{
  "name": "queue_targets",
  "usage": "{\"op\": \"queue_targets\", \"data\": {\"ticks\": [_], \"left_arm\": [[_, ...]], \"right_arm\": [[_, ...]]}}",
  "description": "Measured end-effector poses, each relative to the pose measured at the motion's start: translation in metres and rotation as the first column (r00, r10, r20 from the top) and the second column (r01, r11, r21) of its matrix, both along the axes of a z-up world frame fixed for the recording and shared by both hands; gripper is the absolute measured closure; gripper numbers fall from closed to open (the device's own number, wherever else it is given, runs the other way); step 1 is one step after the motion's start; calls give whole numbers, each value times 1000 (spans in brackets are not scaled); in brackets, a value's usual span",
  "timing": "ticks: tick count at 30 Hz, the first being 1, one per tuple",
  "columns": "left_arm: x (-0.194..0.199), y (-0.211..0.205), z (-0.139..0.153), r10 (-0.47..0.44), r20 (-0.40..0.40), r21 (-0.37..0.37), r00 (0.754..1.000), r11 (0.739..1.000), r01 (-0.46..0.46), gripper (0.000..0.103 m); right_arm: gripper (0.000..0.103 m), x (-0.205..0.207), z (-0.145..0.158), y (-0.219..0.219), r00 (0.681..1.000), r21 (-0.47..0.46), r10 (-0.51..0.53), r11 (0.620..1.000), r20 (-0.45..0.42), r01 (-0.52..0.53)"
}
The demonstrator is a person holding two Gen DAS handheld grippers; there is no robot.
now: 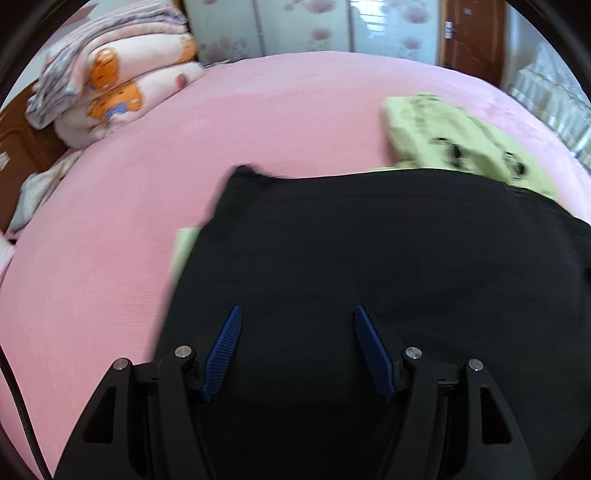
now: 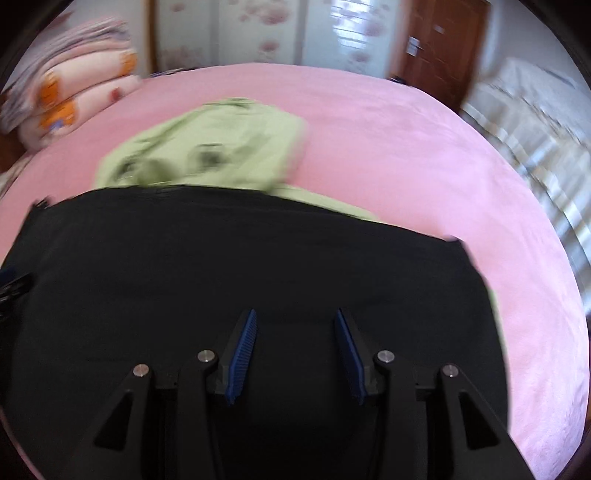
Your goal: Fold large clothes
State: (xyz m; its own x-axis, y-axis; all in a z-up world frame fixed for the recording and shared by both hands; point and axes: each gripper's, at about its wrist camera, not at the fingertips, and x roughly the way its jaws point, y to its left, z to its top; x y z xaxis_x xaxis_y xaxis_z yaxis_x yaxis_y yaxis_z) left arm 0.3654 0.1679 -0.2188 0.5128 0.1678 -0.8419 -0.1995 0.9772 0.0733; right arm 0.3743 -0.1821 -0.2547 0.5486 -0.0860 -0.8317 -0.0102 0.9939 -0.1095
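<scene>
A large black garment (image 1: pixel 369 240) lies spread flat on the pink bed (image 1: pixel 184 147), its far edge straight. My left gripper (image 1: pixel 297 314) hovers over its left part, jaws open, nothing between the blue pads (image 1: pixel 223 350). In the right wrist view the same black garment (image 2: pixel 240 258) fills the foreground. My right gripper (image 2: pixel 293 317) is open above it, blue pads (image 2: pixel 242 354) apart and empty. A light green garment (image 1: pixel 450 136) with dark marks lies crumpled beyond the black one, partly under its far edge; the right wrist view shows the green garment (image 2: pixel 207 147) too.
Folded pink blankets (image 1: pixel 122 81) with orange prints are stacked at the bed's far left corner, beside a wooden headboard (image 1: pixel 22 147). A floral wardrobe (image 1: pixel 295 26) and a brown door (image 1: pixel 472 33) stand beyond the bed. Pink sheet (image 2: pixel 443 166) lies bare to the right.
</scene>
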Motion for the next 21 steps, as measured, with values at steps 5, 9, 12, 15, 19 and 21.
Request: {"op": "queue_targets", "data": {"ticks": [5, 9, 12, 15, 19, 21], "left_arm": [[0, 41, -3, 64, -47, -82, 997, 994, -68, 31], [6, 46, 17, 58, -31, -114, 998, 992, -61, 31], [19, 36, 40, -1, 3, -93, 1000, 996, 2, 31], [38, 20, 64, -66, 35, -59, 997, 996, 68, 31], [64, -6, 91, -126, 58, -18, 990, 992, 128, 31], [68, -19, 100, -152, 66, -6, 986, 988, 153, 31]], "right_arm": [[60, -7, 1, -57, 997, -9, -64, 998, -32, 64], [58, -6, 15, -62, 997, 39, -33, 999, -68, 35], [58, -3, 33, -53, 998, 98, 4, 995, -70, 3], [58, 16, 48, -32, 996, 135, 45, 990, -75, -35], [58, 39, 70, -1, 995, 168, 90, 983, -52, -81], [58, 49, 83, 8, 994, 201, 107, 975, -34, -98]]}}
